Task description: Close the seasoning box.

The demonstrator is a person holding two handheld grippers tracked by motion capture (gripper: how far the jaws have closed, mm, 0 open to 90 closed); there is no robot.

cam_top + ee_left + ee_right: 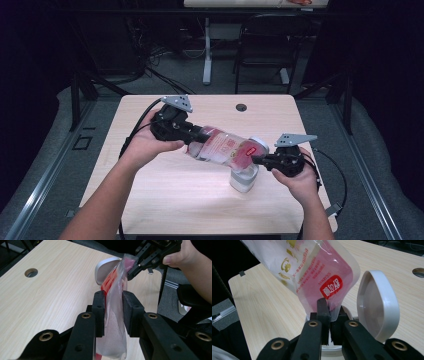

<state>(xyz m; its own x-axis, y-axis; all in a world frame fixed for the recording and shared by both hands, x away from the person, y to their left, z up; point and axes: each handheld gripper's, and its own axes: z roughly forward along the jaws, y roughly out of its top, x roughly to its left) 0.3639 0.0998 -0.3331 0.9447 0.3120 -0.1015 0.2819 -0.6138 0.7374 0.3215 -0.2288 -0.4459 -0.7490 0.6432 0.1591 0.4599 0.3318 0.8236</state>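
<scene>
Pouch (225, 148) position: held clear of the table (150, 200), stretched between both grippers, with its lower end directly above the open jar (243, 180). Long axis runs from the left gripper (196, 134), farther from the jar, down to the right gripper (257, 160), which sits just beside the jar's mouth. The right hand (295, 175) is therefore the nearer one, and any pour appears to depend on keeping that low corner over the opening.

Left gripper: jaws partly closed, pads pressing the pouch's flat body on both faces (the film bulges between them in the left gripper view). Right gripper: jaws pressed nearly together, pinching the pouch's bottom edge beside the red label (331, 290).

Materials: the pouch is soft, glossy, translucent film with gold print and a pink tint; contents look fine-grained. The jar is clear and rigid, and stands on the table. Its hinged lid (377, 305) is smooth white plastic, rounded, standing upright beside the pouch.
</scene>
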